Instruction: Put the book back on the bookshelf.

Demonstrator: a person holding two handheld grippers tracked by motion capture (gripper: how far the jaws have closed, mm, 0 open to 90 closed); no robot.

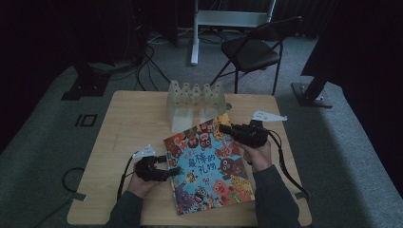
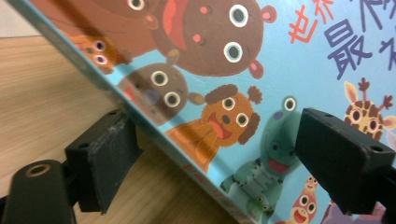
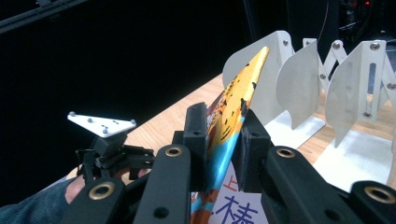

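Left gripper (image 1: pixel 174 170) is sitting wide open, jaws straddling the picture book (image 1: pixel 209 164) at its 9 o'clock edge. Right gripper (image 1: pixel 224 128) is clamping the book's 1 o'clock corner, lifting it toward the rack (image 1: pixel 196 102). I'd close left first so it isn't flopping.

One picture book (image 1: pixel 209 164), one metal book rack (image 1: pixel 196 105), two claws, one folding chair (image 1: pixel 252 50)

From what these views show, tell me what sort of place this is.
Probably a dim lab or recording room: a wooden table on grey carpet, cables on the floor, a folding chair behind.
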